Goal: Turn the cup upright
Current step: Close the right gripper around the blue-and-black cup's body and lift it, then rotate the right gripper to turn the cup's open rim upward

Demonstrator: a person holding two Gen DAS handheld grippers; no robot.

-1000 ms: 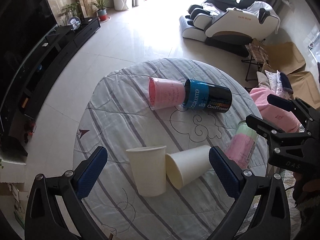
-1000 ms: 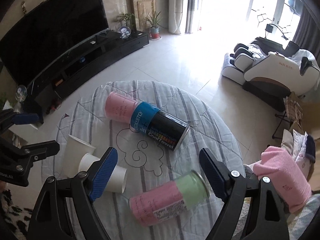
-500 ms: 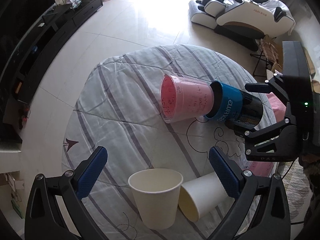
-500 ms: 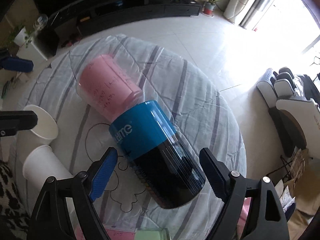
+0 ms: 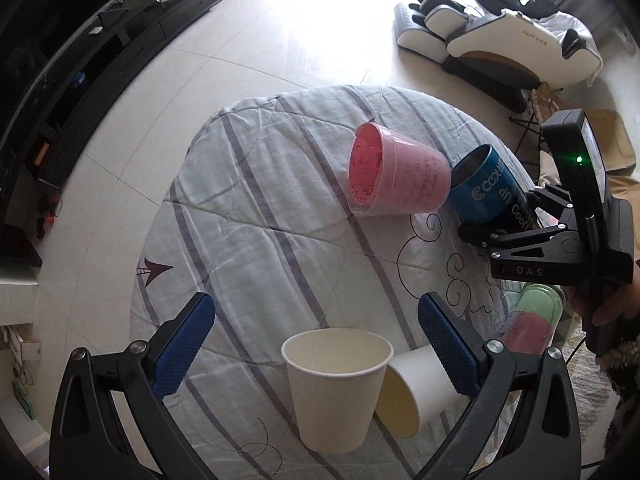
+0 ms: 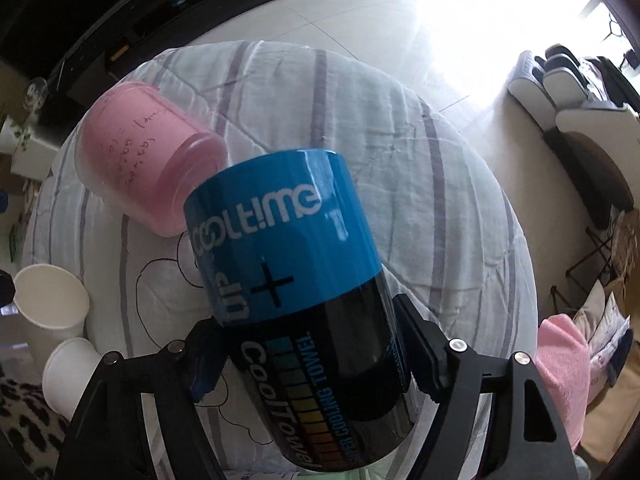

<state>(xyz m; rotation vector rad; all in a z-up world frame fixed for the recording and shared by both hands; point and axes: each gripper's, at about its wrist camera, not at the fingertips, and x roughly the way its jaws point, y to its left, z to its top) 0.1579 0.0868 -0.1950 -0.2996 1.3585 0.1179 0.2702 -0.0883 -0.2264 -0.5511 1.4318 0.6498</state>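
Observation:
My right gripper [image 6: 308,364] is shut on the blue and black Cooltime can [image 6: 296,300], gripping its black half; the can's blue end is tilted up off the cloth. It also shows in the left wrist view [image 5: 486,192], with the right gripper [image 5: 532,236] around it. A pink cup [image 5: 390,178] lies on its side beside the can, mouth to the left. My left gripper [image 5: 316,350] is open above an upright white paper cup [image 5: 336,384]. A second white paper cup [image 5: 416,392] lies on its side against it.
The round table wears a striped quilted cloth [image 5: 248,208]. A pink and green jar [image 5: 532,320] lies at the table's right edge. A TV cabinet [image 5: 88,64] stands on the left and a massage chair [image 5: 500,36] at the back right.
My right gripper has closed on the Cooltime can and tilted its blue end up. My left gripper has moved slightly forward over the paper cups.

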